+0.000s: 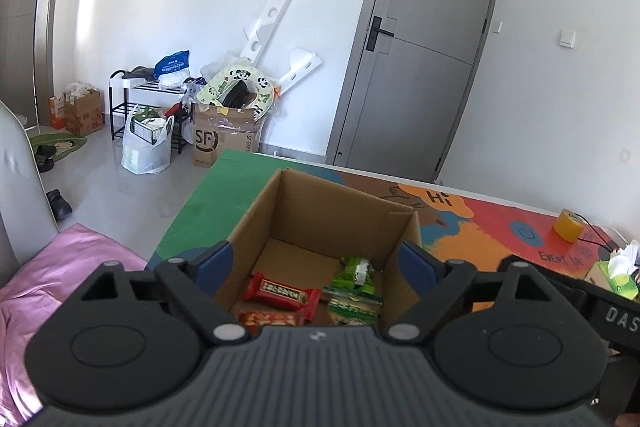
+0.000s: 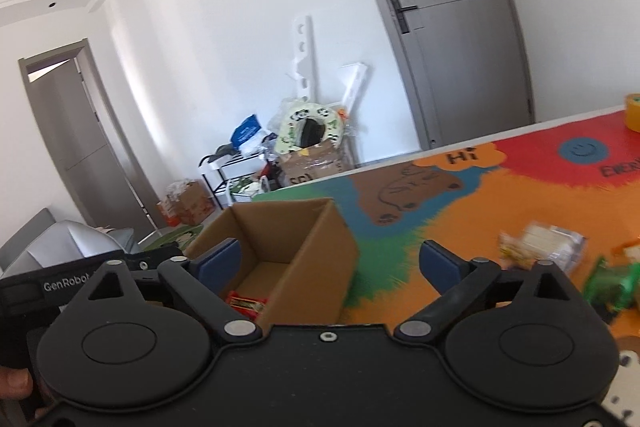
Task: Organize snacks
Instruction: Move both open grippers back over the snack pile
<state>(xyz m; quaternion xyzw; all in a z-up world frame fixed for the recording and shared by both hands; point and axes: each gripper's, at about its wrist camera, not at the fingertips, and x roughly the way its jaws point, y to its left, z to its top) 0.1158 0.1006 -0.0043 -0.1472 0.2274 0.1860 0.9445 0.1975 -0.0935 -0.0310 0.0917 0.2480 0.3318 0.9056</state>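
Note:
An open cardboard box (image 1: 304, 211) stands on the colourful mat (image 1: 500, 227). Inside lie red snack bars (image 1: 280, 295) and green snack packets (image 1: 354, 287). My left gripper (image 1: 316, 263) hangs over the box's near side, jaws open and empty. In the right wrist view the same box (image 2: 316, 251) sits at centre left with a red bar (image 2: 246, 303) inside. My right gripper (image 2: 330, 263) is open and empty above the box's right wall. Loose snacks lie on the mat to its right: a pale clear packet (image 2: 548, 247) and a green packet (image 2: 612, 283), both blurred.
A roll of yellow tape (image 1: 568, 225) and a tissue pack (image 1: 620, 267) sit at the table's far right. Beyond the table are a grey door (image 1: 420, 47), an SF carton (image 1: 224, 139), a shoe rack (image 1: 152, 95) and bags. A pink cloth (image 1: 68, 267) lies at left.

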